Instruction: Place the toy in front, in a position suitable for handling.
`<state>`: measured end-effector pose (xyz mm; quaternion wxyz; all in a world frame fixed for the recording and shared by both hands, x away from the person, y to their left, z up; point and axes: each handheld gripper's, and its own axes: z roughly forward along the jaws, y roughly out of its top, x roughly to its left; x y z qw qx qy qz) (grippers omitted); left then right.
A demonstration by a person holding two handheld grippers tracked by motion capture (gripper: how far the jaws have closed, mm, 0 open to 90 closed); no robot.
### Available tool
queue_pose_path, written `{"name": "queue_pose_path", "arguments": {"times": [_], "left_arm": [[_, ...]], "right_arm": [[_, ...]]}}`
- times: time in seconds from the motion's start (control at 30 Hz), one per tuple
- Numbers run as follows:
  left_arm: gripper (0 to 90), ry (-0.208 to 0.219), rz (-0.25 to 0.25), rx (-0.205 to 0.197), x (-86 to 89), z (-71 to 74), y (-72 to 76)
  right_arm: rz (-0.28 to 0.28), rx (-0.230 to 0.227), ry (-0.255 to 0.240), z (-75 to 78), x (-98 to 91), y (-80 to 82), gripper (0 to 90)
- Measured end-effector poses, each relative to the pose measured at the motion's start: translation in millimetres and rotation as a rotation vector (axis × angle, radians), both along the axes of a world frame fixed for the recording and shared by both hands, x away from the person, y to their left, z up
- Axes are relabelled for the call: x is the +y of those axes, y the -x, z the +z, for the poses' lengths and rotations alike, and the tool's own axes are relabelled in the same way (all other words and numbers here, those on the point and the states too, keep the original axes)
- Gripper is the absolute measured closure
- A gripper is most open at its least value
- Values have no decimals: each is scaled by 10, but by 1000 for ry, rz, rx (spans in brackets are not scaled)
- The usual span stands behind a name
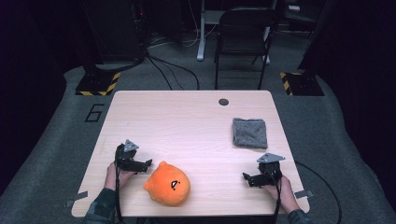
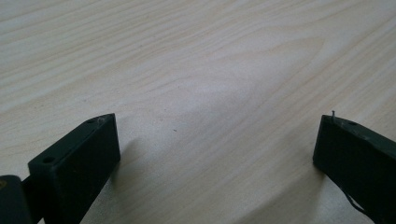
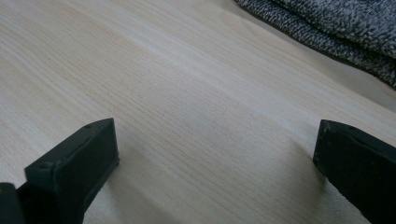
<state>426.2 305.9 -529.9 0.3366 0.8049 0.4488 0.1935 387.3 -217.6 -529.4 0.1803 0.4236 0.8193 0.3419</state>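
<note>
Both claws, left claw (image 1: 145,163) and right claw (image 1: 246,178), rest released on the worktop (image 1: 187,126). The orange plush toy (image 1: 168,184) looks light and squashy; pinch its rounded side. The grey cloth (image 1: 250,133) looks limp; lift an edge.

- Surface (image 1: 187,126): pale wood grain, light beige.
- Plush toy (image 1: 168,184): bright orange, with a small dark face mark.
- Folded cloth (image 1: 250,133): speckled grey.
- Left claw (image 1: 147,163) and right claw (image 1: 246,178): black, each topped by a grey plate.
- Floor blocks (image 1: 99,83): yellow-black stripes.

1. The left gripper (image 2: 215,144) hangs low over the table (image 2: 196,56), its two black jaws spread wide apart.
2. Bare pale wood grain lies between them.
3. Each jaw throws a soft shadow.
</note>
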Motion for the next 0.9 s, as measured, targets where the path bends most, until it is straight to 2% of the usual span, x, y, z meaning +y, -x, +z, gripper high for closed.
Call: {"name": "queue_pose_path", "arguments": {"times": [0.27, 0.43, 0.5, 0.73, 0.77, 0.8, 0.9], "left_arm": [[4, -7, -19, 0, 12, 6, 10], [7, 13, -25, -10, 22, 49, 37], [8, 13, -34, -17, 32, 98, 56], [9, 73, -61, -68, 81, 388, 192], [9, 73, -61, -68, 81, 388, 192], [9, 99, -71, -76, 78, 438, 225], [9, 107, -87, -81, 65, 485, 251]], "right_arm": [[1, 2, 1, 1, 0, -2, 0], [-2, 4, 0, 1, 1, 0, 0], [-2, 4, 0, 1, 1, -1, 0], [-2, 4, 0, 1, 1, -1, 0], [-2, 4, 0, 1, 1, -1, 0], [-2, 5, 0, 2, 1, -1, 0], [-2, 5, -2, 2, 1, -2, 0]]}}
